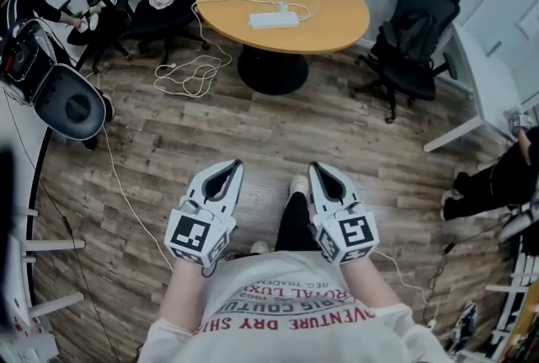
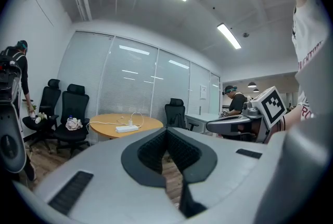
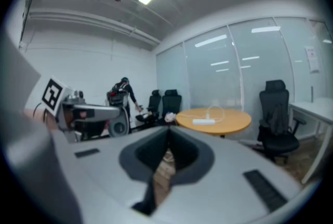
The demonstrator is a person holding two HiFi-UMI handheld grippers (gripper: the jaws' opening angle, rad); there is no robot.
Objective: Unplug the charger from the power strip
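Your left claw (image 1: pixel 229 168) and right claw (image 1: pixel 320 170) sit closed, empty; pinch the far charger's (image 1: pixel 284 8) probably light, stiff body squarely.

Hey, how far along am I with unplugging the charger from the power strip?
Done: nothing yet; the charger appears plugged into the power strip on the round table. In hand: nothing; the left gripper and right gripper have their jaws shut and empty, near the body, well short of the table. Left: walk over, grip the charger, pull it out.
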